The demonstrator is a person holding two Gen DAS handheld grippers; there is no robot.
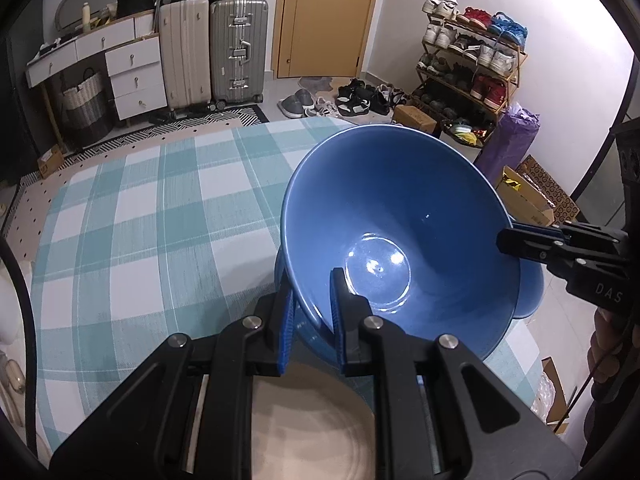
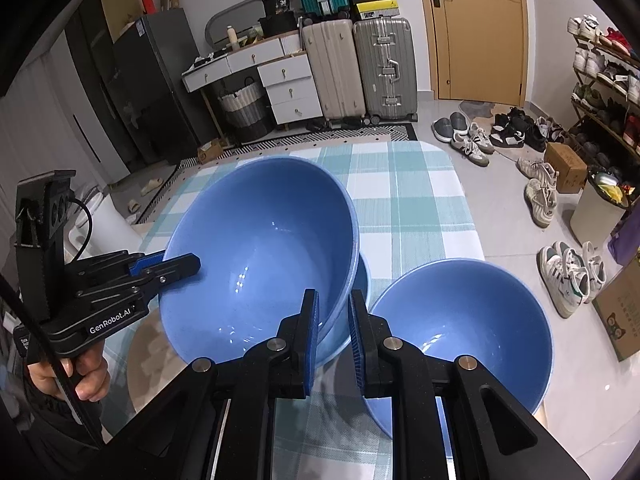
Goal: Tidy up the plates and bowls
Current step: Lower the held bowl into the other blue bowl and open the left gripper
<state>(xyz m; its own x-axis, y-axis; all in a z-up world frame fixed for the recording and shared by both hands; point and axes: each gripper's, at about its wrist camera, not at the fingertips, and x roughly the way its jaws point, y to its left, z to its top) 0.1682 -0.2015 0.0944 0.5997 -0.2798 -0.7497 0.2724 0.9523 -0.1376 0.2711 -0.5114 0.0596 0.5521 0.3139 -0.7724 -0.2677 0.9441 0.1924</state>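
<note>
A large blue bowl (image 1: 392,216) (image 2: 260,256) is held tilted above the checked tablecloth, over a blue dish (image 1: 530,292) (image 2: 362,276) of which only an edge shows. My left gripper (image 1: 312,304) (image 2: 176,266) is shut on the bowl's near rim, one finger inside and one outside. My right gripper (image 2: 334,320) (image 1: 508,236) is shut on the opposite rim. A second blue bowl (image 2: 460,332) stands on the table to the right of it. A beige plate (image 1: 308,420) lies under my left gripper.
The table with the green and white checked cloth (image 1: 160,216) ends just behind the bowls. On the floor beyond are shoes (image 2: 472,140), cardboard boxes (image 1: 528,196), a shoe rack (image 1: 468,64), suitcases (image 1: 216,52) and a white drawer unit (image 1: 132,76).
</note>
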